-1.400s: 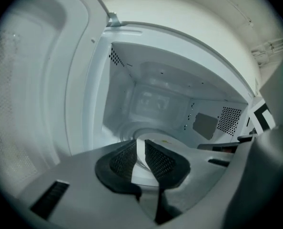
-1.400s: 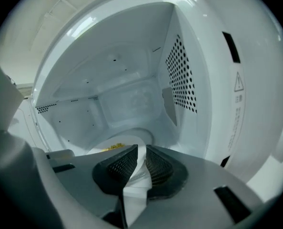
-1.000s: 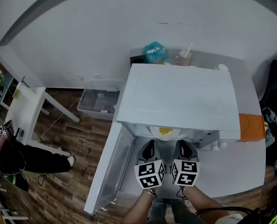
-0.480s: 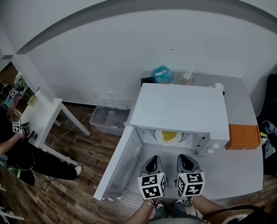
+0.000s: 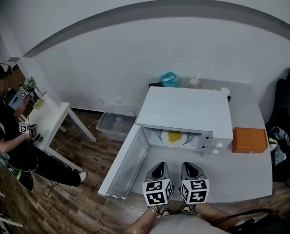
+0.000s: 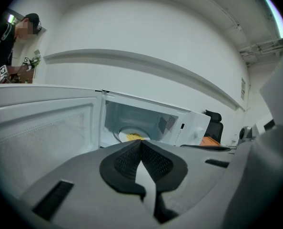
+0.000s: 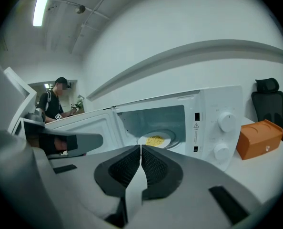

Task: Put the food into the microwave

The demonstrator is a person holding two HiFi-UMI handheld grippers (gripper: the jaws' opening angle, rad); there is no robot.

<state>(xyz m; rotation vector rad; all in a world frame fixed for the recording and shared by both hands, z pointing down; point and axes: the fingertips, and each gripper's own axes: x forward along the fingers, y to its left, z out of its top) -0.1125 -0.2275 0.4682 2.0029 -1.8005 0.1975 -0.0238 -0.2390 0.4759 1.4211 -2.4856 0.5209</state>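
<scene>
A white microwave stands on the grey table with its door swung open to the left. Inside it lies a white plate of yellow food. My left gripper and right gripper hover side by side in front of the oven opening, well back from it. Both have their jaws pressed together with nothing between them.
An orange box lies right of the microwave. A teal bag and a cup stand behind it. A clear bin sits on the wooden floor. A person sits at a white desk at left.
Both grippers have drawn back from the microwave opening toward the table's front edge. The head view has pulled away, showing more of the room and the seated person.
</scene>
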